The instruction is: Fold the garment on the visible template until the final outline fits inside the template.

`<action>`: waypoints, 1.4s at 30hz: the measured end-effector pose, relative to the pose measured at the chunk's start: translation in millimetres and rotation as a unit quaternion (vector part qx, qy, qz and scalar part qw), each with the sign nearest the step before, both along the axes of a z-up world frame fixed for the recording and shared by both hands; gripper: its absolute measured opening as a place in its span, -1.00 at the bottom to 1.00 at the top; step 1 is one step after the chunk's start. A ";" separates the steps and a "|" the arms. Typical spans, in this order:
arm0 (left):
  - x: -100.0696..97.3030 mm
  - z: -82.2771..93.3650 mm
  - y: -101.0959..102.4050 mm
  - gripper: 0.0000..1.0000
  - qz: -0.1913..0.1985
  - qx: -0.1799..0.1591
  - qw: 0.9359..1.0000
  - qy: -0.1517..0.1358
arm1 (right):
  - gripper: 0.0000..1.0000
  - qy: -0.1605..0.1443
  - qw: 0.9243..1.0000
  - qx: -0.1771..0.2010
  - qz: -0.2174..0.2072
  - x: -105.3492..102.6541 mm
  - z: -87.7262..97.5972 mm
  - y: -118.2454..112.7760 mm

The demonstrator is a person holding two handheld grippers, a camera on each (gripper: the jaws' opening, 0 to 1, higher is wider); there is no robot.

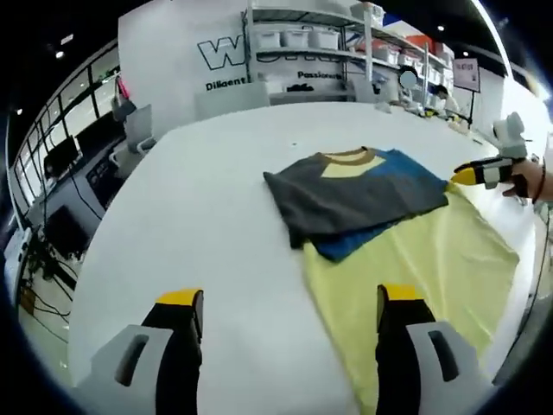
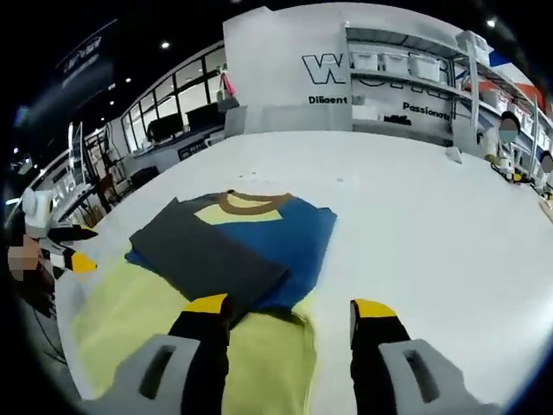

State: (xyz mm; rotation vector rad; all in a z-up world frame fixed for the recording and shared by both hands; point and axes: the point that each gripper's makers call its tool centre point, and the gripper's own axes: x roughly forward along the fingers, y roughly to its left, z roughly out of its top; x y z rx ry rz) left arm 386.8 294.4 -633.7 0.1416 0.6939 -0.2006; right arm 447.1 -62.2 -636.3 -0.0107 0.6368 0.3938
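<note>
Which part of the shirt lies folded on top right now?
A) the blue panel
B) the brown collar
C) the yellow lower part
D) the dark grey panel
D: the dark grey panel lies folded across the blue panel, while the yellow lower part is spread flat on the white table.

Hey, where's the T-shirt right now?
The T-shirt lies partly folded on the white table, ahead of both open grippers; its gray and blue top overlaps the yellow lower part, with the right gripper near its edge.

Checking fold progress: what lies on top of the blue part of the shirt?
A dark grey folded panel lies across the blue part; the blue beneath it is hidden. The yellow section stays uncovered.
</note>
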 end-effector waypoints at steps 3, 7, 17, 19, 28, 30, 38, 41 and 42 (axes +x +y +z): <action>-1.6 7.3 -3.9 0.90 -0.006 -0.016 1.000 -0.008 | 0.30 -0.001 1.000 0.006 0.013 -4.5 5.9 7.7; -6.4 13.5 -7.8 0.98 -0.016 -0.028 0.999 -0.008 | 0.41 -0.005 0.999 0.005 0.035 -13.2 13.3 18.5; -16.8 16.8 -13.0 0.98 -0.030 -0.030 0.999 0.000 | 0.68 0.009 0.998 0.008 0.055 -35.3 12.9 23.9; -18.1 17.6 -13.4 0.98 -0.034 -0.027 0.999 -0.001 | 0.70 0.011 0.998 0.011 0.056 -40.2 13.5 23.4; -32.0 20.4 -20.4 0.98 -0.050 -0.030 0.998 -0.001 | 0.73 0.021 0.998 0.018 0.055 -77.3 12.9 9.3; -35.5 21.0 -21.9 0.98 -0.053 -0.031 0.998 0.000 | 0.74 0.022 0.998 0.014 0.056 -86.4 12.4 7.7; -46.2 22.5 -26.1 0.95 -0.072 -0.026 0.997 0.002 | 0.76 0.027 0.998 0.008 0.060 -104.3 9.2 3.4; -50.8 23.1 -25.9 0.95 -0.074 -0.025 0.997 0.002 | 0.76 0.031 0.998 0.006 0.063 -114.0 6.8 4.5; -51.7 23.0 -25.8 0.95 -0.074 -0.026 0.997 0.003 | 0.76 0.032 0.997 0.005 0.063 -115.6 6.3 4.8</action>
